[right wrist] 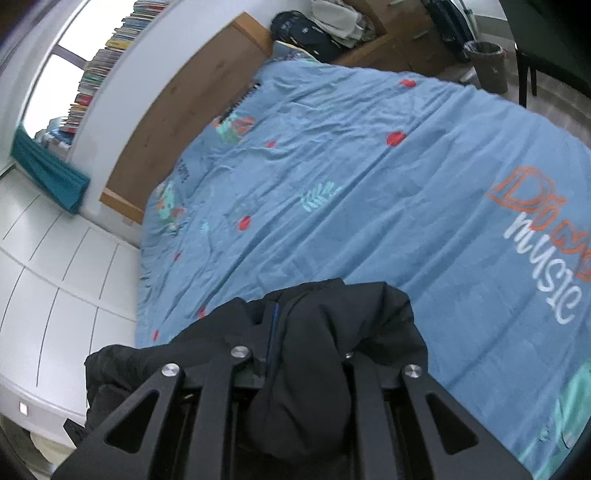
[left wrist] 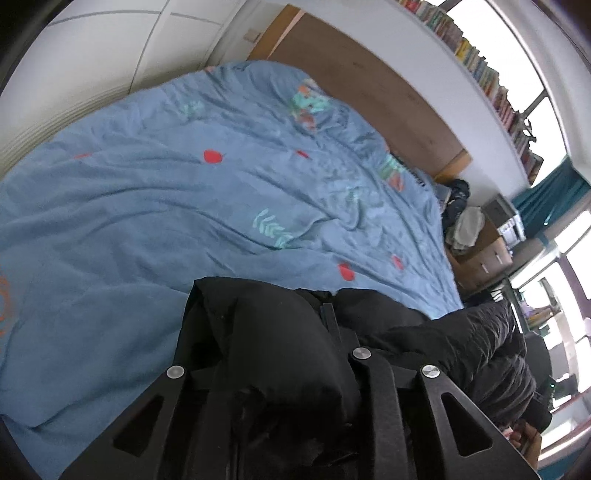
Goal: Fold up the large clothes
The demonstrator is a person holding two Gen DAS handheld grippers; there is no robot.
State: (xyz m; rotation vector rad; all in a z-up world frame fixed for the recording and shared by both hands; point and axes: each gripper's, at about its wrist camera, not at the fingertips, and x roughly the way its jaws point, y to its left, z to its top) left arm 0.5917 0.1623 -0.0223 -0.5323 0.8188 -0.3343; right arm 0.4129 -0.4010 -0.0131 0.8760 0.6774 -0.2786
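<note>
A black padded jacket (left wrist: 461, 332) hangs bunched over both grippers, just above the near edge of a bed with a blue printed cover (left wrist: 184, 184). In the left wrist view my left gripper (left wrist: 284, 321) is shut on a thick fold of the jacket. Only one finger (left wrist: 328, 314) shows; the cloth hides the other. In the right wrist view my right gripper (right wrist: 306, 321) is shut on another fold of the jacket (right wrist: 147, 365), which spills over its fingers and trails to the left. The blue cover (right wrist: 369, 184) lies spread flat ahead.
A wooden headboard (left wrist: 369, 92) stands under a long shelf of books (left wrist: 480, 74). White wardrobe doors (right wrist: 55, 277) run along one side of the bed. Beyond the bed are a bedside unit with piled clothes (left wrist: 476, 254), a dark bag (right wrist: 306, 29), a bin (right wrist: 487, 62) and a chair (right wrist: 528, 74).
</note>
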